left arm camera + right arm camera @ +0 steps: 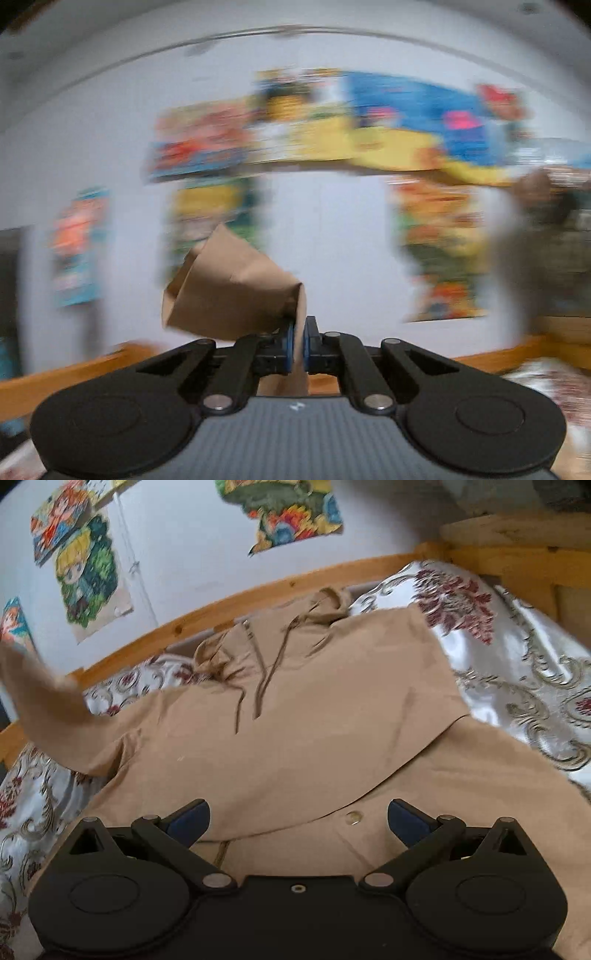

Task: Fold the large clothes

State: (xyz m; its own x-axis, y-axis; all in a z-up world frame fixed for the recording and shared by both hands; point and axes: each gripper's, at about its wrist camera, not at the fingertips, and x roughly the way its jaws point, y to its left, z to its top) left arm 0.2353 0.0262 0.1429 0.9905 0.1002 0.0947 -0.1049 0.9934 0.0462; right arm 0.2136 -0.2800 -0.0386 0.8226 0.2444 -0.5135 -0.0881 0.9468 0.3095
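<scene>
A tan hoodie [295, 716] lies spread face up on the bed, hood and drawstrings toward the wall. Its left sleeve [40, 701] is lifted off the bed at the left edge of the right wrist view. In the left wrist view my left gripper [298, 345] is shut on the cuff end of that sleeve [229, 291], which sticks up in front of the blurred wall. My right gripper [297, 821] hovers open just above the hoodie's lower front, near a snap button [354, 818], with nothing between its fingers.
A white bedspread [517, 657] with maroon and gold floral print covers the bed. A wooden bed rail [229, 602] runs along the wall, with a wooden headboard [517, 554] at the right. Colourful cartoon posters [88, 579] hang on the white wall.
</scene>
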